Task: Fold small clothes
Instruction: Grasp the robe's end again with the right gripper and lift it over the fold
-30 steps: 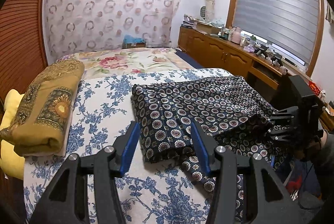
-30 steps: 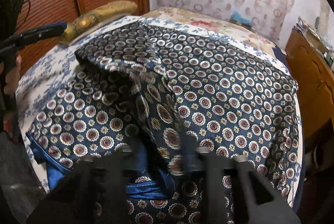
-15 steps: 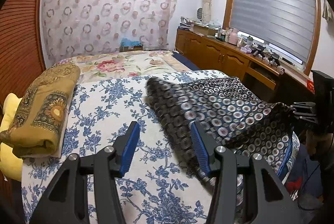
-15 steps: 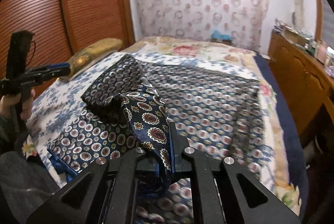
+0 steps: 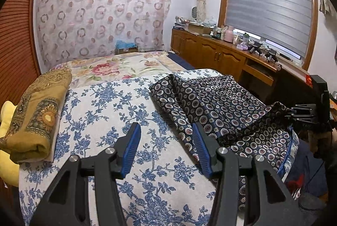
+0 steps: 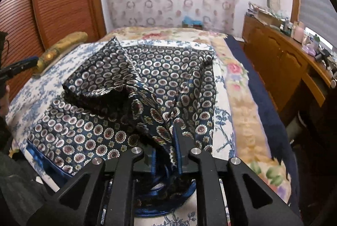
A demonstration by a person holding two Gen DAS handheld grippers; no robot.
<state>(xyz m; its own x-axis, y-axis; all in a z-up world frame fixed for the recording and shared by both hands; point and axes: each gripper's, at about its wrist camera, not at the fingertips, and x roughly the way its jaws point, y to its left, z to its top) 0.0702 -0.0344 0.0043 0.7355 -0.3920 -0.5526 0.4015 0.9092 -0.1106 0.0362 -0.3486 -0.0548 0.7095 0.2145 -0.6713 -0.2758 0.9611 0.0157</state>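
Note:
A dark navy garment (image 5: 221, 104) with a round medallion print and a blue satin hem lies rumpled on the right half of the bed. In the right wrist view the garment (image 6: 164, 70) is partly doubled over itself, and one bunched edge rises into my right gripper (image 6: 166, 133). Its jaws are opening, with the cloth still pinched between them. From the left wrist view, the right gripper (image 5: 303, 113) is at the bed's right edge. My left gripper (image 5: 166, 127) hovers open over the blue floral sheet (image 5: 105, 112), holding nothing, with its right finger beside the garment's left edge.
A folded ochre cloth (image 5: 35, 116) and a yellow pillow (image 5: 6, 116) lie at the bed's left side. A wooden cabinet (image 5: 210, 53) with a cluttered top runs along the right wall under the window. A person's hand holds the left gripper (image 6: 23, 64).
The right gripper has dragged the garment across the bed toward the right edge, baring more floral sheet in front of the left gripper. The left gripper has stayed in place, still open.

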